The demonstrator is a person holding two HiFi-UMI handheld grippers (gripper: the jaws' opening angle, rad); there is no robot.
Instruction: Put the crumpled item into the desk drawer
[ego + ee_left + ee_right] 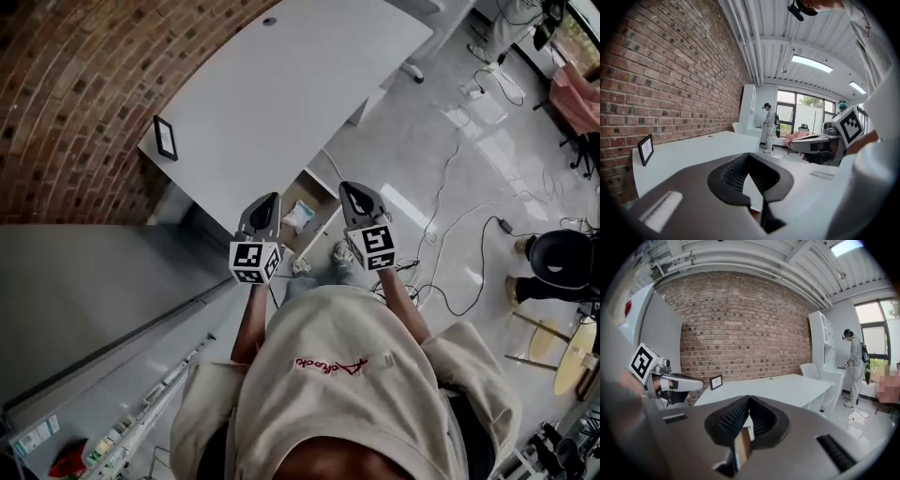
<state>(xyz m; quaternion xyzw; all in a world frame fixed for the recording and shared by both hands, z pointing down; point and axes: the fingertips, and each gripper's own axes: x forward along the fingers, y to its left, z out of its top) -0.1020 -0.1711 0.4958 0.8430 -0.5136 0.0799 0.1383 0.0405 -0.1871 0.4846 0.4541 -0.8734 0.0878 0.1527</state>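
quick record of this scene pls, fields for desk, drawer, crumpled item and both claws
desk: white, with a small frame standing near its edge
drawer: open, below the desk edge
crumpled item: white, lying in the drawer
left claw: shut, empty, held clear of the item
right claw: shut, empty, beside the left one
task state: item appears to be in the drawer, which is not closed
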